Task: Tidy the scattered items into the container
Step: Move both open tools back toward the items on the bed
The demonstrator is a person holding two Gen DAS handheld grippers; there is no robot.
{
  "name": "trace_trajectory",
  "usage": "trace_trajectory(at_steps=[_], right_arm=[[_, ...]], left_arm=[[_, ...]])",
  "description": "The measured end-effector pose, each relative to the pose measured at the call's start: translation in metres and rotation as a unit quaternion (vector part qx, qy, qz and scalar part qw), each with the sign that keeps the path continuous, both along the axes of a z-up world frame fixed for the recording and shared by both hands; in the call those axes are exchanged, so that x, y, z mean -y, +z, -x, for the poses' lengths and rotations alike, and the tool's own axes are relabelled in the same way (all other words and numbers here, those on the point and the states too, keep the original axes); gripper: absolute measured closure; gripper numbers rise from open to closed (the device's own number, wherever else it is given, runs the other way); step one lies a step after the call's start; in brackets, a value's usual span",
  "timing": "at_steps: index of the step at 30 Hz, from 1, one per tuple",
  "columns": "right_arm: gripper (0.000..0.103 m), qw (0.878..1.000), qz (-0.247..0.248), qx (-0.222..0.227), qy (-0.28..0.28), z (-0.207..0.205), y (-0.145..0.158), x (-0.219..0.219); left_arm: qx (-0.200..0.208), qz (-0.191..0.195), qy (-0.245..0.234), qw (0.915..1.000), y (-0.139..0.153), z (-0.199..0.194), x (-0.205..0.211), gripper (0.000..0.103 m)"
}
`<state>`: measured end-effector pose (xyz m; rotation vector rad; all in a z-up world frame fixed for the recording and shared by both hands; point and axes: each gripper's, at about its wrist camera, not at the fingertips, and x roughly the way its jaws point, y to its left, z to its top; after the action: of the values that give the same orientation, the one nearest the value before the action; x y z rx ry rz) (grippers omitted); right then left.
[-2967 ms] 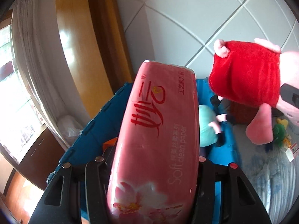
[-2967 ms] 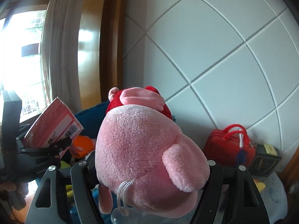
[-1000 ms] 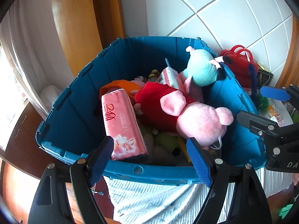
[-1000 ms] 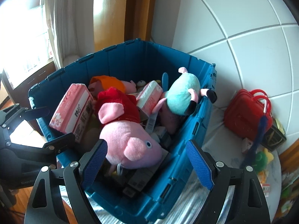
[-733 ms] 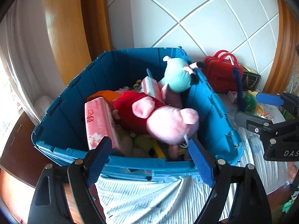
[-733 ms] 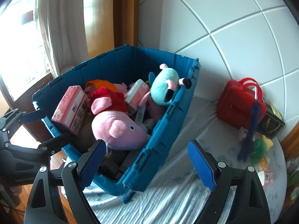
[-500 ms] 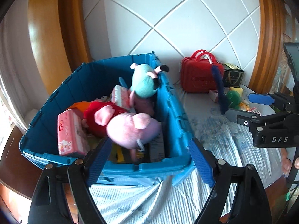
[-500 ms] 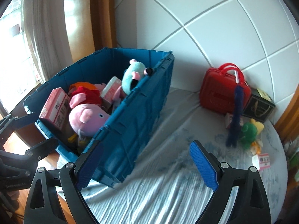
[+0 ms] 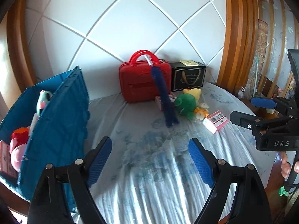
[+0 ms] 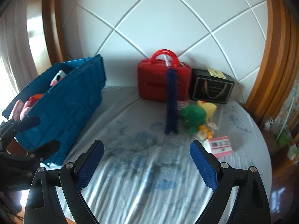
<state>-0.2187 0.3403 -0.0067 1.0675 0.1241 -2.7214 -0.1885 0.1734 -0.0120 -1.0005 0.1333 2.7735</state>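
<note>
Both claws are released and carry nothing: the left gripper [image 9: 150, 158] and the right gripper [image 10: 146, 161] each show bare blue pads spread over the pale blue bedsheet [image 10: 142, 177], where three seconds ago the left clenched a pink tissue pack and the right a pink pig plush. Those two now lie in the blue crate [image 9: 56, 123], which has slid from dead centre a second ago to nine o'clock in both wrist views as the claws swung off it toward the leftover clutter. That suggests one delivery is finished and the next pickup is being lined up. From the right claw, the remaining items sit between twelve and two o'clock: a red case [image 10: 164, 78] against the white tiled wall [image 10: 158, 18], a dark blue tassel [image 10: 172, 108] hanging from its handle down onto the sheet, a black box [image 10: 212, 88] beside it, a green plush [image 10: 194, 116] with a yellow toy [image 10: 208, 108] just behind, and a small pink pack [image 10: 220, 146] nearest the right-hand pad. The crate's contents are mostly hidden by its near wall; only a teal plush [image 9: 44, 99] and scraps of pink and red peek over the rim. Another small pink box behind the tassel is largely covered, and the little orange-and-white thing by the green plush is too small to identify. Motion blur softens the right view.
</note>
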Motion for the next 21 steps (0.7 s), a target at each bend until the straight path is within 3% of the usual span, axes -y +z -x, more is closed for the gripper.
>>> trace_trajectory(at_steps=[8,19,21], right_arm=[[0.009,0.996,0.001,0.052,-0.078,0.044,-0.032,-0.153],[0.009,0.983,0.03,0.12,-0.134,0.114,-0.118,-0.245],[0.015,0.98,0.032,0.128,-0.151,0.127,-0.136,-0.26]], left_arm=[[0.06,-0.007,-0.028,0.9978,-0.035,0.067,-0.111,0.019],[0.112,0.011,-0.03,0.9932,-0.126,0.156,-0.192,0.019],[0.129,0.002,-0.031,0.9911,-0.148,0.173,-0.204,0.019]])
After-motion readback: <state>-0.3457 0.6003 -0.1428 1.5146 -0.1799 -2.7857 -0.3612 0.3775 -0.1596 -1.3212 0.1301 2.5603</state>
